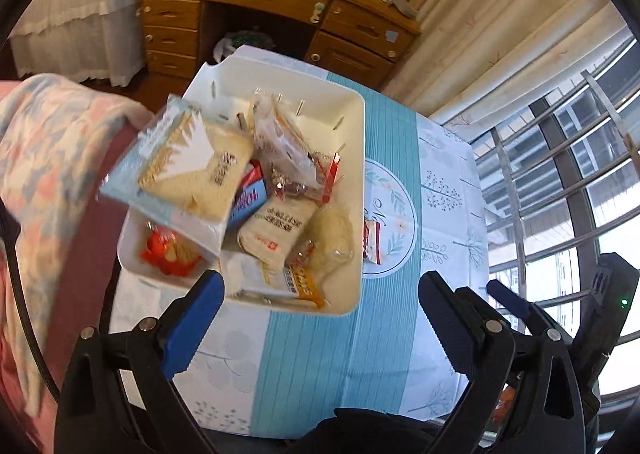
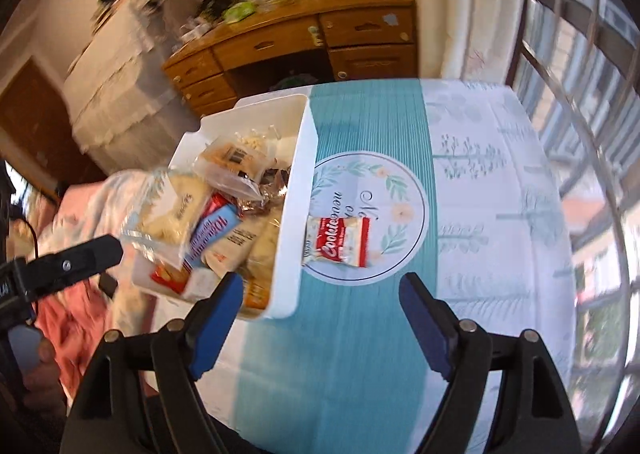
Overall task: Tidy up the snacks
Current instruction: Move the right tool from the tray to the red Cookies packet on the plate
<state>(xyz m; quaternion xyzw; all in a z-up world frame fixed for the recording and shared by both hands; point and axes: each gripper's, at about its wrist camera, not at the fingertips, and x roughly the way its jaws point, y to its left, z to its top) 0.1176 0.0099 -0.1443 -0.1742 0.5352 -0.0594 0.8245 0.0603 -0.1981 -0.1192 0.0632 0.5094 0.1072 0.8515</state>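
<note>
Just ahead of the open right hand-held gripper (image 2: pixel 320 318), cookie packet (image 2: pixel 338 241)

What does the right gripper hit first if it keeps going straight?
Probably the bare tablecloth, just short of the cookie packet lying beside the bin. The right gripper has open, empty jaws; depth is unclear.

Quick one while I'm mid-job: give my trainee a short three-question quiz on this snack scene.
1. True or false: the Cookies packet lies inside the white bin.
2. Are the right gripper jaws A) open and empty or B) clamped on a snack?
3. What covers the table?

Key: 1. False, it lies on the cloth beside the bin. 2. A. 3. A blue and white patterned tablecloth.
</note>
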